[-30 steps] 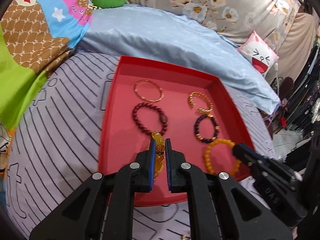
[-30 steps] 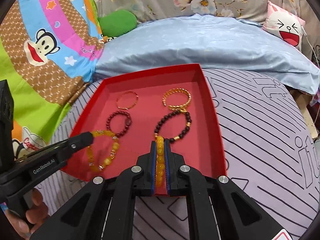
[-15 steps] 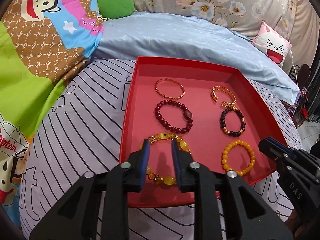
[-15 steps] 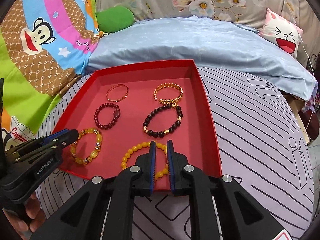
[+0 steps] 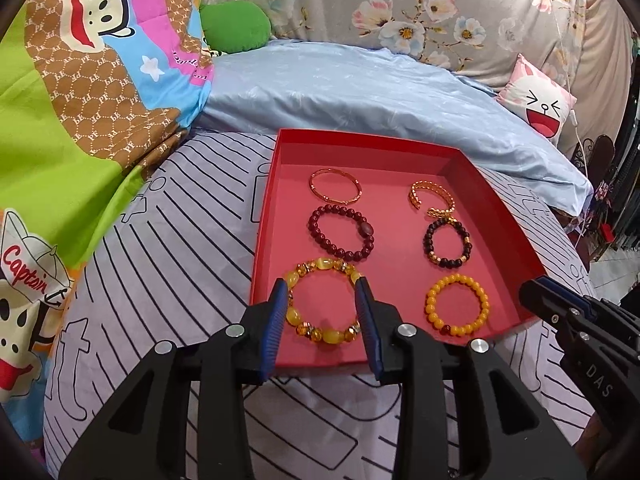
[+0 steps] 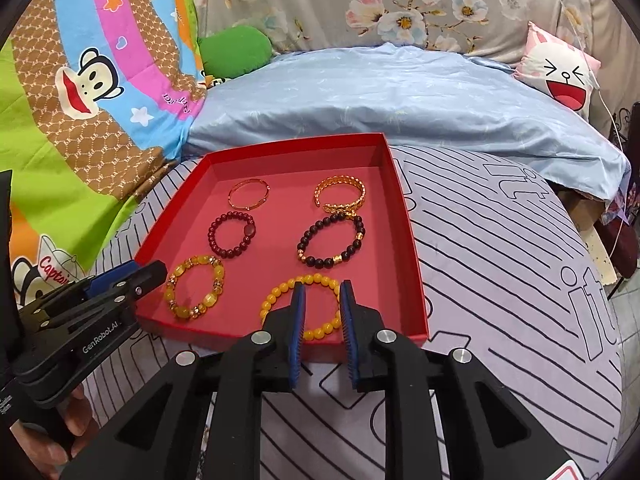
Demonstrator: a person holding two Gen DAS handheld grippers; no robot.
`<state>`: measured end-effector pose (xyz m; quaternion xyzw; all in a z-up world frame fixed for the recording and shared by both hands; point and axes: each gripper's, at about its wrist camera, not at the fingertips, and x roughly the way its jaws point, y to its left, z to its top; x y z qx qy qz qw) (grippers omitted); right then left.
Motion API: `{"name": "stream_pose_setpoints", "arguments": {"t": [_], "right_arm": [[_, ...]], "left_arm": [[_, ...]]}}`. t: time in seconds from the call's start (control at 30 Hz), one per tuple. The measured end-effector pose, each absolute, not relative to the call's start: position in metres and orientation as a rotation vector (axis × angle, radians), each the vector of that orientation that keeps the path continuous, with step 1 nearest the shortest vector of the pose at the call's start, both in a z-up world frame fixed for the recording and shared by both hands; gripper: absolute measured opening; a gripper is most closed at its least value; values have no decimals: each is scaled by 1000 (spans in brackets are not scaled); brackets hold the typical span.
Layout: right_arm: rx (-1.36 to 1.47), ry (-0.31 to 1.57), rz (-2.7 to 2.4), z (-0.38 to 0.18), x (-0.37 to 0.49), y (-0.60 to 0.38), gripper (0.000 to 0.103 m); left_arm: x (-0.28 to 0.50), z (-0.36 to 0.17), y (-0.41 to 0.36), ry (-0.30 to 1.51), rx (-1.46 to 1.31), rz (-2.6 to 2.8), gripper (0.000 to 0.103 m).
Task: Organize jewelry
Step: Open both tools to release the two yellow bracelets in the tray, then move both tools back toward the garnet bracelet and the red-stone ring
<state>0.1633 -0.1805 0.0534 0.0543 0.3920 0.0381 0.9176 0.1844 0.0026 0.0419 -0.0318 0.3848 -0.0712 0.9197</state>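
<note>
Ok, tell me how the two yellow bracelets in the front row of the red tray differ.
The left yellow bracelet mixes large translucent oval beads with small sparkly spacers; the right yellow bracelet has small, even, opaque round beads. The left one makes the wider loop. The left one lies by the red tray's left wall, the right one nearer its right wall. Both lie flat in the front row, gripped by neither gripper.

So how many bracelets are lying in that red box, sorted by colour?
Gold metal: 2, a thin bangle and a wide open cuff
Dark red beads: 1
Black beads with gold spacers: 1
Yellow beads: 2, one chunky amber-like, one plain round
Total: 6, all in the red box
</note>
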Motion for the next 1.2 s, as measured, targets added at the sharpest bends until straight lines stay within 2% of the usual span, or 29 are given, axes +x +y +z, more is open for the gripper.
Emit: {"name": "stream_pose_setpoints", "arguments": {"t": [0.2, 1.2], "right_arm": [[133, 805, 81, 56, 138, -184, 18], [190, 879, 64, 28, 38, -207, 18]], "left_arm": [[162, 44, 6, 777, -74, -152, 38], [73, 16, 7, 845, -118, -171, 38]]}}
